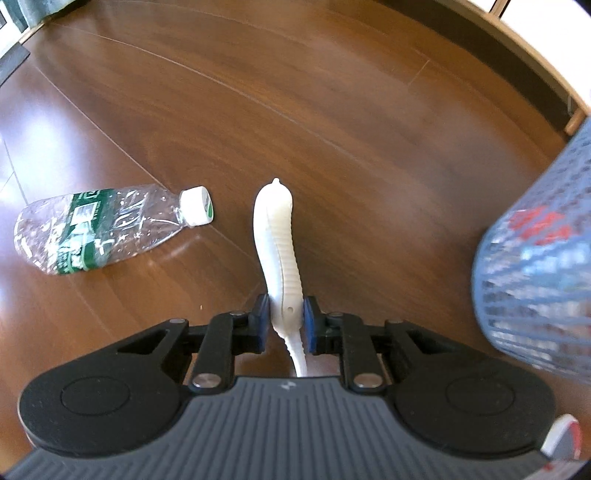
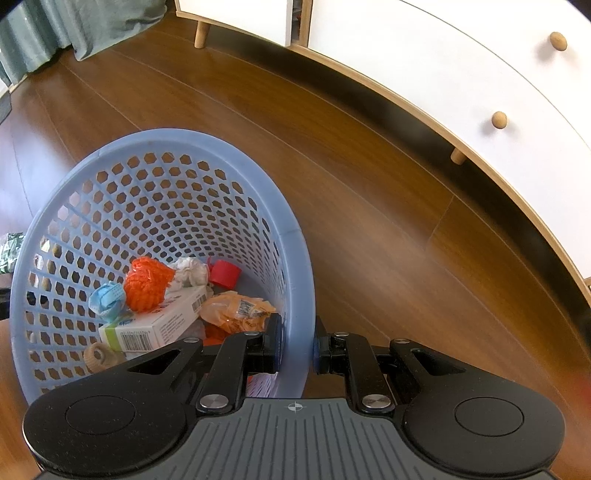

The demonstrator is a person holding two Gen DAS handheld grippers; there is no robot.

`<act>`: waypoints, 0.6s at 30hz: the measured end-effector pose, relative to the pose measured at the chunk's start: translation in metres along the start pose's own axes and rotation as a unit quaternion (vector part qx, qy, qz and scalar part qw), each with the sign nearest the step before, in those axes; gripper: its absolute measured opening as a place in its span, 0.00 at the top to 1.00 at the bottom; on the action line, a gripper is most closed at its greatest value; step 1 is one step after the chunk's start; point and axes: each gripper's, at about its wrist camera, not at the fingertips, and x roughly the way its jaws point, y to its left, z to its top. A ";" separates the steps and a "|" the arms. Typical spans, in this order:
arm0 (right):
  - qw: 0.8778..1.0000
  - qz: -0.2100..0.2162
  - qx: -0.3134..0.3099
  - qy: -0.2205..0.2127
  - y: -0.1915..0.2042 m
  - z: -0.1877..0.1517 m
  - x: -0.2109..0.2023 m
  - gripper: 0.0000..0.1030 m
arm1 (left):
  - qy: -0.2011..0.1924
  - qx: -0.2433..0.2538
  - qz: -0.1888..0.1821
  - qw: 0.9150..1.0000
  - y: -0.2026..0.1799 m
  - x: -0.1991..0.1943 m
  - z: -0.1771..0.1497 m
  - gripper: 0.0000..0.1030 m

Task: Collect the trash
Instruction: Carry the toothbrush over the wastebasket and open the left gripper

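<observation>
Your left gripper (image 1: 283, 319) was closed on a white ribbed plastic piece (image 1: 277, 236), its blue pads (image 1: 261, 320) pressing either side of the lower body; the piece ran forward from the jaws, curving to a rounded tip with a small nub, while a thin tail trailed back toward the gripper housing. It was clear of the wooden floor (image 1: 332, 110). To its left, near but not touching, a crushed clear bottle (image 1: 92, 229) lay on its side on the floor, green label around its middle, white cap on and pointing toward the held piece. At the right edge of the left view stood the blue basket (image 1: 535, 277), blurred, with red showing through its mesh. Your right gripper (image 2: 295, 345) was clamped on the basket's rim (image 2: 295, 295), one finger inside the wall and one outside. The basket (image 2: 147, 192) was tilted with its mouth toward the camera. Inside lay an orange net ball (image 2: 147, 282), a crumpled white tissue (image 2: 190, 275), a red cap (image 2: 225, 273), a blue mask (image 2: 107, 301), a white carton (image 2: 155, 326) with a barcode, an orange wrapper (image 2: 236, 310) and a small tan item (image 2: 98, 356) I could not identify. Beyond the basket, a white cabinet (image 2: 443, 74) with wooden knobs and legs stood along the far side, and a green curtain (image 2: 74, 26) hung at the top left.
</observation>
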 end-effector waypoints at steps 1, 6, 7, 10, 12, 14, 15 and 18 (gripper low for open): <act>1.000 0.000 -0.001 0.000 0.000 0.000 0.000 0.89 | 0.001 -0.004 -0.006 1.000 -0.001 -0.009 0.001 0.85; 1.000 0.000 -0.004 -0.001 0.003 0.000 0.000 0.89 | 0.001 0.001 -0.027 1.000 -0.016 -0.069 -0.001 0.85; 1.000 -0.001 -0.003 -0.001 0.003 0.000 -0.001 0.89 | -0.002 0.007 -0.030 1.000 -0.022 -0.081 0.000 0.85; 1.000 0.000 -0.003 -0.001 0.004 -0.001 -0.001 0.89 | -0.014 0.019 -0.042 0.999 -0.035 -0.118 0.006 0.85; 1.000 0.001 -0.003 -0.001 0.004 -0.002 -0.002 0.89 | -0.025 0.029 -0.052 0.998 -0.049 -0.143 0.008 0.85; 1.000 0.001 -0.004 -0.002 0.003 0.001 0.000 0.89 | -0.035 0.041 -0.063 0.997 -0.065 -0.166 0.012 0.85; 1.000 0.003 -0.004 -0.001 0.002 0.002 0.001 0.89 | -0.040 0.046 -0.068 0.996 -0.074 -0.176 0.013 0.85; 1.000 0.004 -0.004 0.000 0.002 0.003 0.002 0.89 | -0.045 0.067 -0.088 0.993 -0.102 -0.193 0.030 0.85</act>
